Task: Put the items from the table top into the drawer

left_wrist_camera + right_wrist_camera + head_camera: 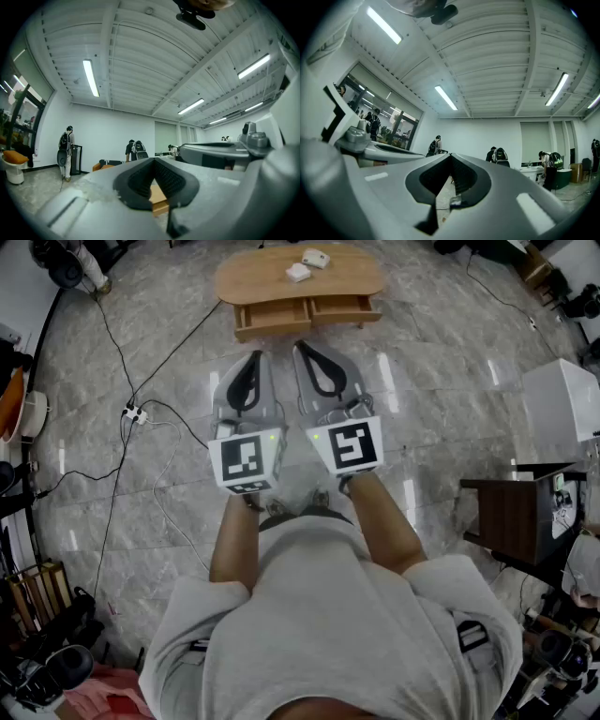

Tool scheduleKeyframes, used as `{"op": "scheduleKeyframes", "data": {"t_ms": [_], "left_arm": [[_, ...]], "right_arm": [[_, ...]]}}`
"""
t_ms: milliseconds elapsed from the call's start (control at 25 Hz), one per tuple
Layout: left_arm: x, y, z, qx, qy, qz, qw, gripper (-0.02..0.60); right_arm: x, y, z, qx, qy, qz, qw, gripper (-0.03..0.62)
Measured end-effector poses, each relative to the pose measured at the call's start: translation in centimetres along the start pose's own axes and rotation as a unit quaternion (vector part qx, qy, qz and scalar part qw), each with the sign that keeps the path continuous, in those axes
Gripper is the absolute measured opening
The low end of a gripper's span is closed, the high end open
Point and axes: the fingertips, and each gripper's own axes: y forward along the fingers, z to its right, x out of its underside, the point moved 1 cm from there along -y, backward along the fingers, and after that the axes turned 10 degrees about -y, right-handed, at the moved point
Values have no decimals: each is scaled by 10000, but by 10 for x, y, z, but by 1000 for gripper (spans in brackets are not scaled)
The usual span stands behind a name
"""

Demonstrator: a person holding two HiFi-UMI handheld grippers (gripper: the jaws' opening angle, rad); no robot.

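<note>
Wooden table (pixel 253 282) w/ two white items (pixel 298 272) near its far edge, right of centre. Your left gripper (pixel 254 358) & right gripper (pixel 303 347) are both clenched, empty, well short of it. Arrive w/o opening & you'll shove an item off that edge. Drawer (pixel 272 311) maybe barely ajar.
</note>
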Motion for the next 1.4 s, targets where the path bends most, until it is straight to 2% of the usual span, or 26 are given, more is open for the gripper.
{"op": "scheduleKeyframes", "data": {"t_ms": [560,800,1080,1200,1400], "left_arm": [[8,-28,-58,0,-103,-118,9999,20],[22,-22,-78,-62,-273,-239,9993,20],[40,19,-90,21,-259,-394,9989,20],[44,53,-104,-23,-308,-435,9986,20],[47,125,-125,-49,-173,-559,9983,20]], "right_arm": [[8,15,-50,62,40,-178,9998,6],[26,25,-52,91,95,-337,9993,7],[44,67,-44,-2,198,-308,9993,6],[58,100,-25,-20,274,-225,9994,6],[85,162,16,-35,282,-232,9993,6]]}}
